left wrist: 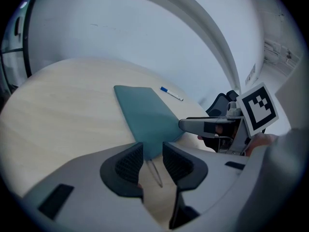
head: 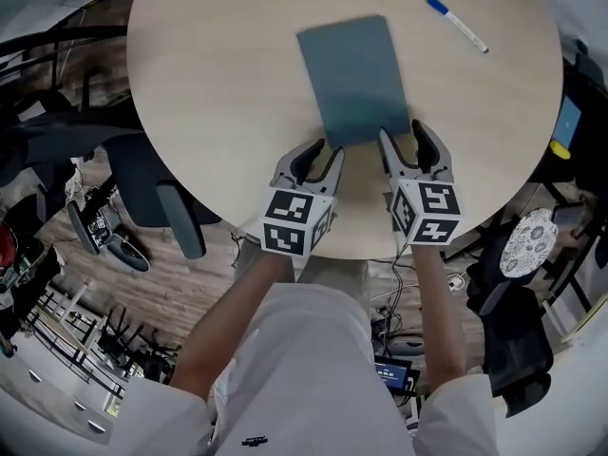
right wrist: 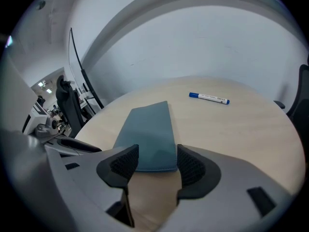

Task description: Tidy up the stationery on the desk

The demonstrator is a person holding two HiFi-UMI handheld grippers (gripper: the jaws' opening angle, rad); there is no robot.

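A flat teal pouch (head: 353,74) (left wrist: 145,115) (right wrist: 149,132) lies in the middle of a round pale wooden table (head: 218,93). A white pen with a blue cap (head: 456,24) (left wrist: 172,94) (right wrist: 208,98) lies apart from it at the far right. My left gripper (head: 325,148) (left wrist: 153,153) is at the pouch's near left corner, its pads narrowed onto that corner. A thin line, perhaps a zip pull, shows just below the corner. My right gripper (head: 403,133) (right wrist: 155,161) stands open at the near right corner, with the pouch's near edge between its jaws.
A dark office chair (head: 157,193) stands at the table's left, and more chairs and a blue-fronted item (head: 564,126) at the right. Cables and clutter lie on the wooden floor below the near edge. A white wall curves behind the table (right wrist: 193,37).
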